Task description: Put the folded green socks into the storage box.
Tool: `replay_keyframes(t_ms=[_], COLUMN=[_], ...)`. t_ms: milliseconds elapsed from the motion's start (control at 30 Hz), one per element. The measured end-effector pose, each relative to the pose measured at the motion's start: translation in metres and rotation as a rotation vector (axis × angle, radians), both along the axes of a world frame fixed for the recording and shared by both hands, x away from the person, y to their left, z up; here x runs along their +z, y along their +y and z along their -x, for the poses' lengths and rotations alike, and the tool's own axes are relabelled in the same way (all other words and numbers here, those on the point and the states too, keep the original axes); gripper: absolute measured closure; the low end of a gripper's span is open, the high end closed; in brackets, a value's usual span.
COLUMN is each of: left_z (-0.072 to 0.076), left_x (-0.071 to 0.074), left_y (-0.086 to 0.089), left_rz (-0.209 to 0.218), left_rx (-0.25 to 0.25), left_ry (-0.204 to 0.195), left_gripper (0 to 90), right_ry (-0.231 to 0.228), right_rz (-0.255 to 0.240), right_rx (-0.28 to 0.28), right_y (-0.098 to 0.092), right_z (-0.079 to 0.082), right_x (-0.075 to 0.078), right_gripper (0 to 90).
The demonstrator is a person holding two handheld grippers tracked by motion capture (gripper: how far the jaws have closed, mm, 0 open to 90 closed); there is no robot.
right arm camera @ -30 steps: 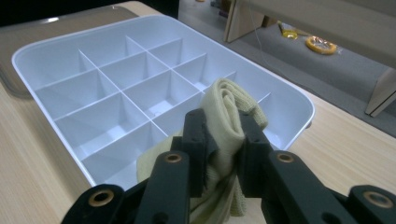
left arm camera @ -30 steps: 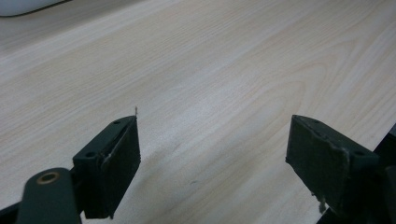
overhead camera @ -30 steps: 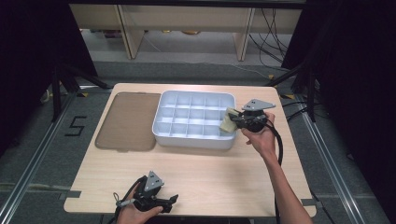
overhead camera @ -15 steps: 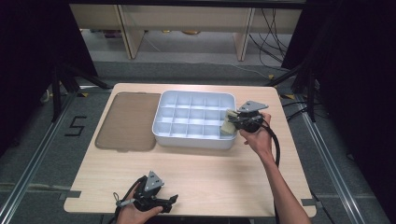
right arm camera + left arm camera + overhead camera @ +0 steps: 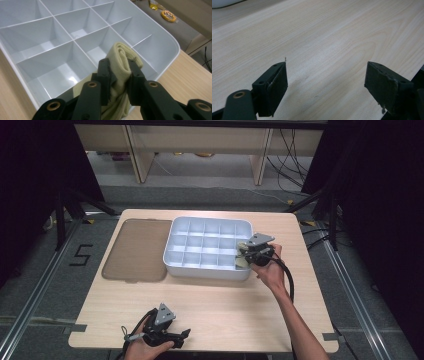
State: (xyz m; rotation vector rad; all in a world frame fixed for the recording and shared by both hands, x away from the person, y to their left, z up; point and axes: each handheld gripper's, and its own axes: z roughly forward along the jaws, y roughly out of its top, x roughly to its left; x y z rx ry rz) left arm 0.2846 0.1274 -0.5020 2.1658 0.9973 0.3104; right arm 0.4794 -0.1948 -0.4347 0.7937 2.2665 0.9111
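Over tray's (image 5: 207, 270) near-right corner, right gripper (image 5: 119, 75) fingers clamped on rolled cloth (image 5: 122, 56), not yet dropped in compartment. Left gripper (image 5: 325, 82) fingers apart over desk (image 5: 332, 35), empty.

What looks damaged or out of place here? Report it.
Nothing is spilled or askew. The white plastic divided organizer box sits flat beside its brown translucent lid. One blemish: the left gripper has worn black rubber pads with frayed, chipped edges. The right gripper grips a pale yellow rolled cloth normally.
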Motion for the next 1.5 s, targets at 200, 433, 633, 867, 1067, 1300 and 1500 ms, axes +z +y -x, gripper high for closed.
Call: replay_keyframes(t_ms=[200,433,633,867,1067,1300,1500], left_z=[0.000,0.000,0.000,0.001,0.001,0.001,0.000], left_x=[0.002,0.003,0.005,0.005,0.004,0.002,0.005], left_y=[0.001,0.002,0.004,0.003,0.001,0.000,0.004], left_rz=[-0.046,-0.035,-0.040,-0.009,0.036,0.035,-0.002], left_rx=[-0.027,-0.010,-0.019,0.005,0.041,0.041,0.002], left_ry=[-0.014,-0.016,-0.024,-0.028,-0.034,-0.032,-0.032], left_gripper=[18.1,18.3,18.4,18.4,18.4,18.7,18.7], right_ry=[-0.002,0.045,0.071,0.090,0.080,0.171,0.201], right_rz=[0.038,0.027,0.026,-0.070,-0.124,-0.072,-0.030], right_rx=[0.031,0.042,0.049,0.023,0.043,0.010,-0.008], right_y=[0.004,0.003,0.002,-0.005,-0.008,-0.005,0.004], right_z=[0.000,0.002,0.002,0.003,0.005,-0.002,-0.004], right_x=[-0.008,-0.012,-0.019,-0.008,0.004,-0.011,-0.018], right_gripper=[76.1,75.9,74.6,62.7,83.2,86.7,87.5])
